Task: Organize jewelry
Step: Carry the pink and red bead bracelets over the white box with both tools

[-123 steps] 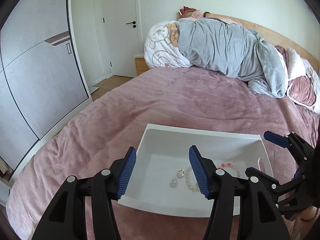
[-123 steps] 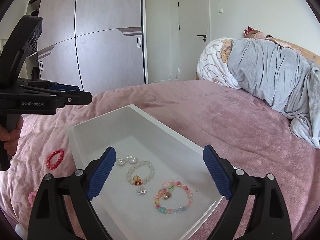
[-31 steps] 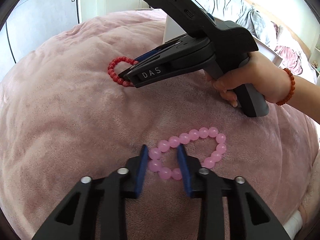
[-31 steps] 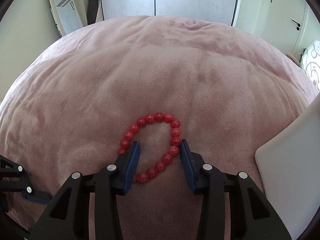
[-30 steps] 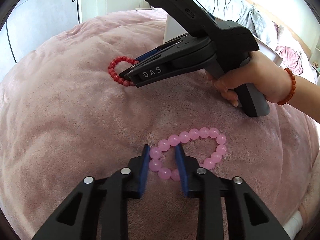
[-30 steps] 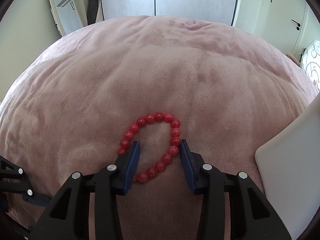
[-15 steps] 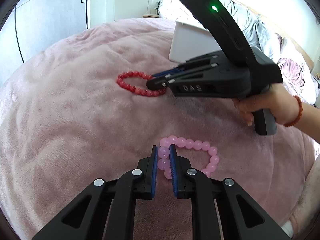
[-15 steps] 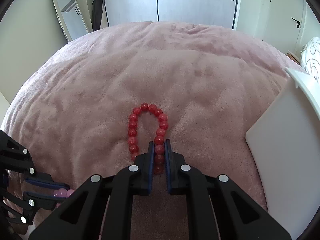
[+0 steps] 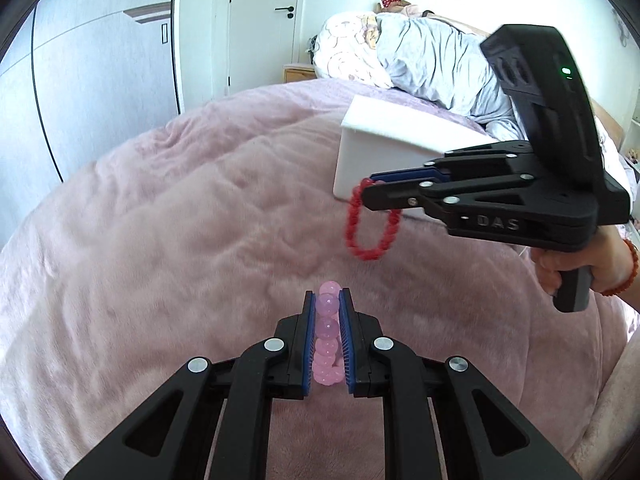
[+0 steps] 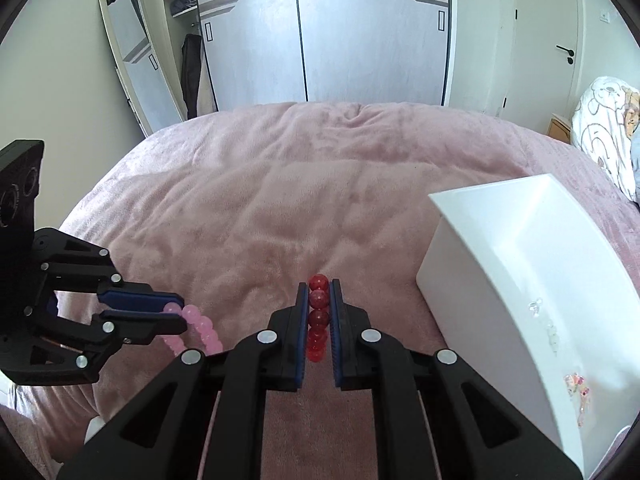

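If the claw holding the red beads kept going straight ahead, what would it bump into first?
Probably the pink blanket. The right gripper, shut on the red bracelet, points down past the white tray, though depth is unclear.

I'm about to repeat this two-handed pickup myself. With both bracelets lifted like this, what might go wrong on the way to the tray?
1. The red bracelet dangles from the right gripper by a few beads; a swing could catch the tray wall.
2. The pink bracelet is round beads between flat pads, so it may slip from the left gripper.
3. The grippers are close; the loops could tangle.
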Available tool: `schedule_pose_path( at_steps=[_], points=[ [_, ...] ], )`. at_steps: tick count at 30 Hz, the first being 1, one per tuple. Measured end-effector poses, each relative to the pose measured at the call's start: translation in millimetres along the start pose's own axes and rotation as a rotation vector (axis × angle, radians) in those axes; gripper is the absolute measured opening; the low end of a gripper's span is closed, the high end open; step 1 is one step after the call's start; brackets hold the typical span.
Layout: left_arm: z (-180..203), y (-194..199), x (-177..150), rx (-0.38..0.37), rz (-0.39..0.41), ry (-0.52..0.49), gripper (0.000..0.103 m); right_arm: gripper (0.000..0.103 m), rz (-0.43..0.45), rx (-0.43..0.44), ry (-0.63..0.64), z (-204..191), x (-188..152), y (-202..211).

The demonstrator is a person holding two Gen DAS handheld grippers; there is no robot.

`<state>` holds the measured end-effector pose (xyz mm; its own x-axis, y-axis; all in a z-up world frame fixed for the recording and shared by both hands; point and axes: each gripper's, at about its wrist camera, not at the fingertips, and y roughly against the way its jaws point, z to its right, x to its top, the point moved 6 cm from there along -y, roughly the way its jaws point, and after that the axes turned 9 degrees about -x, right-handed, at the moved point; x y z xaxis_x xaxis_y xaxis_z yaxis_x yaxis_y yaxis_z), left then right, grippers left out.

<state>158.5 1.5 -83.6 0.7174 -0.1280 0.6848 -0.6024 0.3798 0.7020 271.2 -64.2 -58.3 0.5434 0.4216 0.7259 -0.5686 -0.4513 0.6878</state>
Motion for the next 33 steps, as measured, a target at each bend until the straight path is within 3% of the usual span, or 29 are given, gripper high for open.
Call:
schedule_pose_path(
  at_steps=[10, 23, 33],
  points=[
    [27, 16, 44, -0.008, 0.065, -0.023, 0.017, 0.010, 0.122, -0.038, -0.026, 15, 9, 84],
    [76, 25, 100, -0.019, 0.108, -0.082, 0.017, 0.010, 0.309, -0.157, -0.116, 61, 3, 198],
    [109, 8, 148, 0.002, 0.084, -0.172, 0.017, 0.010, 0.368, -0.164, -0.204, 107, -4, 213]
  ],
)
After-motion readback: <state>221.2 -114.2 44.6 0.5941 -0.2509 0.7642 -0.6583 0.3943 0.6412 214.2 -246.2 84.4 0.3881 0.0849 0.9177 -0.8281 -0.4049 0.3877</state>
